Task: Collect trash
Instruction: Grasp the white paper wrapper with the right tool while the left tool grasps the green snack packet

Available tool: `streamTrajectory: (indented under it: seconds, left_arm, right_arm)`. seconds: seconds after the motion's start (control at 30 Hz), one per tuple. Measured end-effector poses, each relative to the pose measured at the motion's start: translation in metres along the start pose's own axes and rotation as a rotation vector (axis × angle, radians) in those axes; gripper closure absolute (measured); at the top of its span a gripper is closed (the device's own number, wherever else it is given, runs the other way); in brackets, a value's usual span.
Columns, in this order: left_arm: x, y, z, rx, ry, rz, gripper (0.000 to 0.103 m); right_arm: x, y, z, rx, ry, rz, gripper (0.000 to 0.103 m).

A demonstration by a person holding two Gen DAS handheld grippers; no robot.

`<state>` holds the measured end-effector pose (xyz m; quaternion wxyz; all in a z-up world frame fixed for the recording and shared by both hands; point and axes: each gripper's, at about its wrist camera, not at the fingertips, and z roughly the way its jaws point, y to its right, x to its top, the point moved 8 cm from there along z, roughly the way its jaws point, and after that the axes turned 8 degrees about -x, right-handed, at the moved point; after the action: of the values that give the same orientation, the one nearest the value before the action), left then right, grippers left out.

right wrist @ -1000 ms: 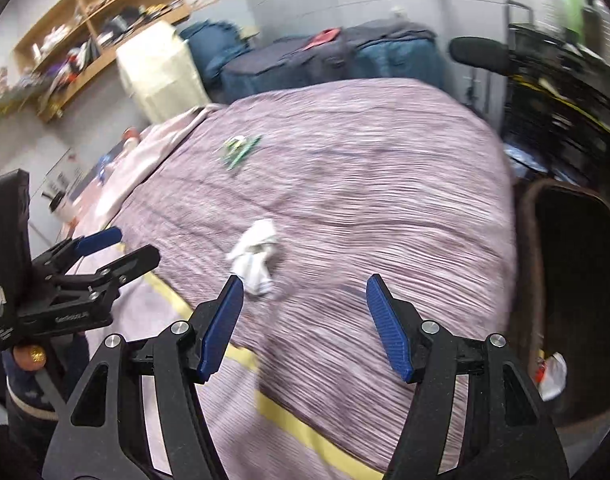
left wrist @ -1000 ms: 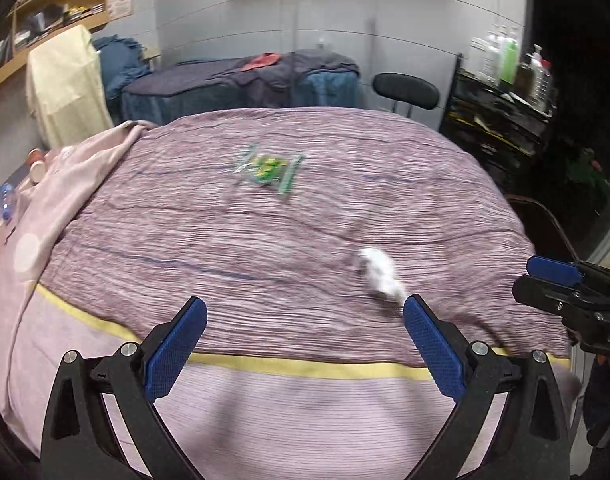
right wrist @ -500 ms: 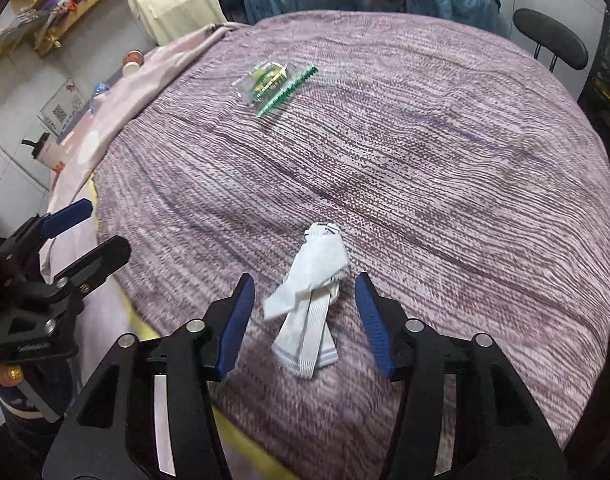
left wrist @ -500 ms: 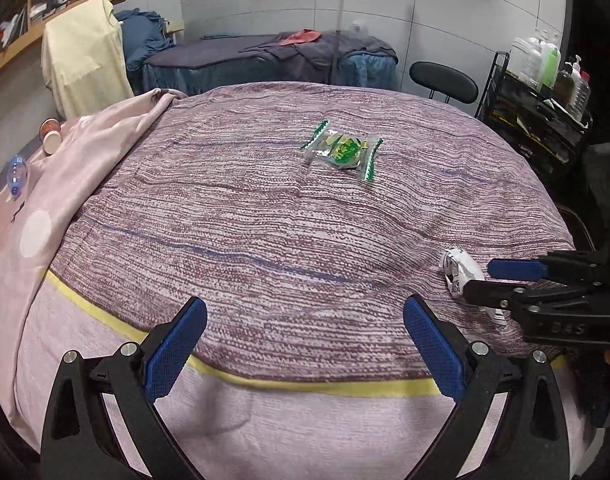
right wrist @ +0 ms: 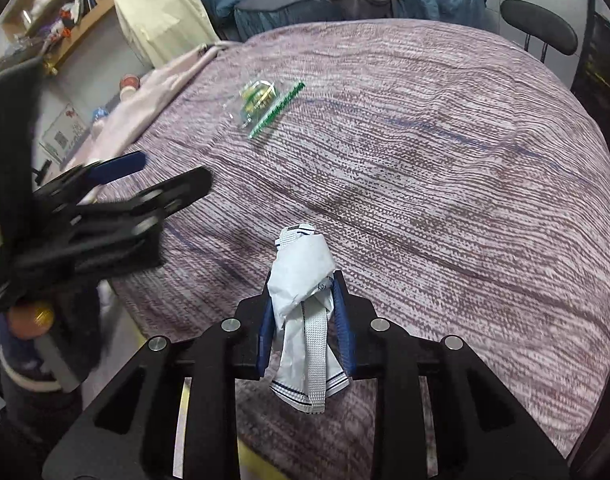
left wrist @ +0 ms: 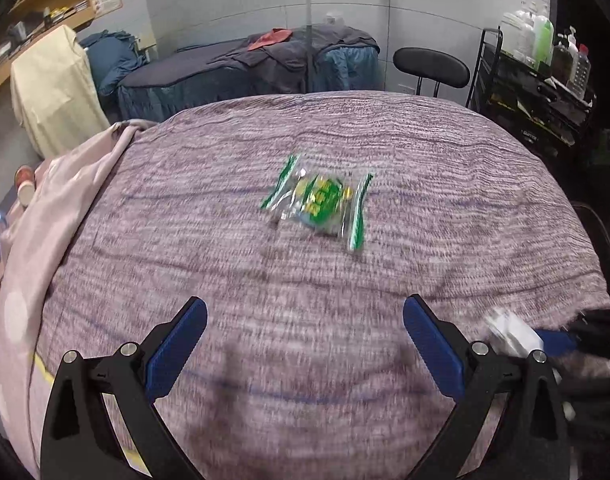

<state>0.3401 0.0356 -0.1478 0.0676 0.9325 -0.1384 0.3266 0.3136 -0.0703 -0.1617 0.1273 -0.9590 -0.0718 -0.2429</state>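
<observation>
A green and clear snack wrapper [left wrist: 319, 200] lies flat in the middle of the purple striped bedspread [left wrist: 225, 264]; it also shows in the right wrist view [right wrist: 265, 102]. My left gripper [left wrist: 305, 344] is open and empty, short of the wrapper, over the near part of the bed. My right gripper [right wrist: 305, 308] is shut on a crumpled white paper wrapper [right wrist: 303, 280], held just above the bedspread [right wrist: 445, 168] near its front edge. That white wrapper shows blurred at the right of the left wrist view [left wrist: 513, 332].
A pink blanket [left wrist: 49, 208] hangs over the bed's left side. A black chair [left wrist: 431, 66] and a black rack with bottles [left wrist: 533, 80] stand behind right. A covered couch [left wrist: 245, 64] is at the back. My left gripper shows at left in the right wrist view [right wrist: 113, 188].
My right gripper closed on the white paper wrapper and lifted it slightly. My left gripper moved forward over the bed toward the green wrapper, still open.
</observation>
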Motion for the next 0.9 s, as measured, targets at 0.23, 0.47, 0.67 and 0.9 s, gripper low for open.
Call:
streamTrajectory:
  seconds: [0.23, 0.47, 0.67, 0.9]
  left_arm:
    - [0.035, -0.004, 0.044, 0.004, -0.048, 0.036, 0.006]
    - [0.047, 0.0, 0.061, -0.032, -0.053, 0.067, 0.019]
    - [0.049, 0.01, 0.06, -0.07, -0.04, 0.062, 0.055]
    - [0.045, 0.02, 0.057, -0.09, -0.04, 0.057, 0.087]
  right_arm:
    - [-0.007, -0.008, -0.023, 0.021, 0.051, 0.01, 0.075]
    - [-0.012, -0.008, -0.031, 0.036, 0.07, 0.034, 0.076]
    - [-0.019, -0.001, -0.036, 0.04, 0.081, 0.053, 0.076]
    - [-0.026, 0.009, -0.045, 0.033, 0.107, 0.077, 0.075]
